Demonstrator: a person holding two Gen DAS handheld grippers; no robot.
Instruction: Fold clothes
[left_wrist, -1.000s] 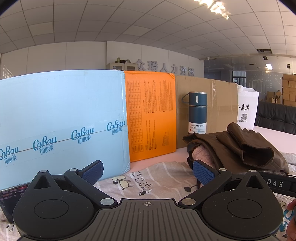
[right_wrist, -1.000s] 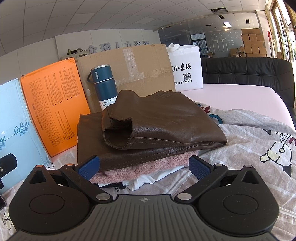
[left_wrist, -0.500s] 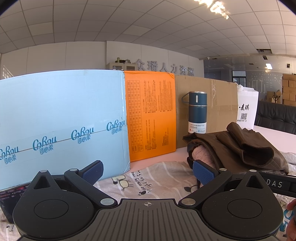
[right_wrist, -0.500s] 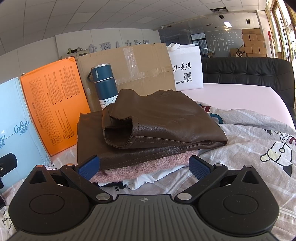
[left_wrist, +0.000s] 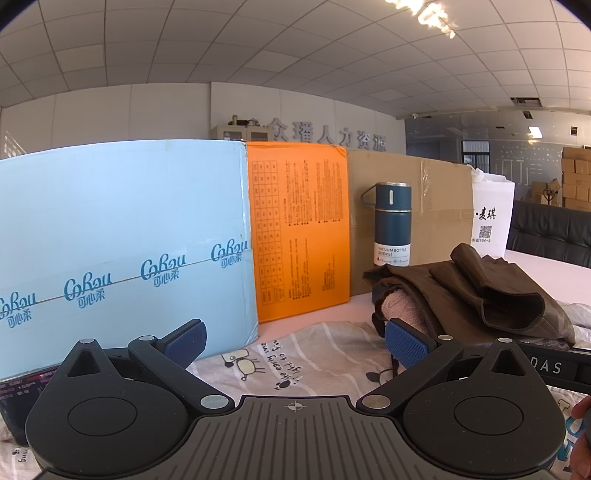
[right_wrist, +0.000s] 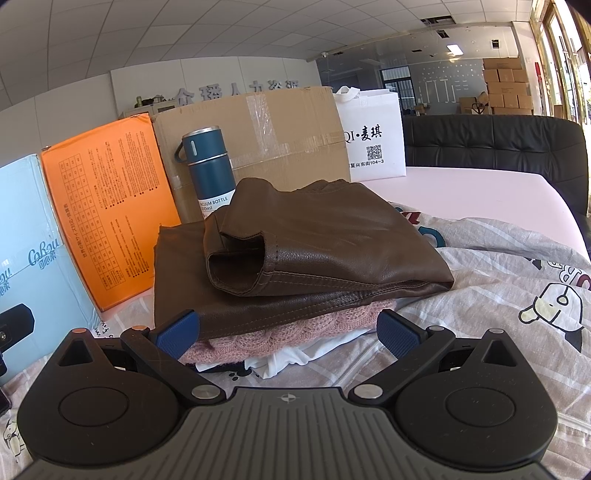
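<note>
A folded brown leather jacket (right_wrist: 314, 251) tops a stack, with a pink knit (right_wrist: 280, 332) and a white garment (right_wrist: 314, 354) under it, on a cartoon-print sheet (right_wrist: 498, 295). My right gripper (right_wrist: 288, 332) is open just in front of the stack, nothing between its fingers. In the left wrist view the same brown jacket (left_wrist: 491, 295) and pink knit (left_wrist: 402, 310) lie to the right. My left gripper (left_wrist: 295, 341) is open over the printed sheet (left_wrist: 314, 354), holding nothing.
Upright behind the stack: a light blue box (left_wrist: 122, 240), an orange box (left_wrist: 299, 232), a cardboard box (right_wrist: 266, 136), a navy vacuum bottle (right_wrist: 208, 166) and a white bag (right_wrist: 373, 144). A black sofa (right_wrist: 498, 144) stands at the far right. A fingertip (left_wrist: 581, 406) shows at the right edge.
</note>
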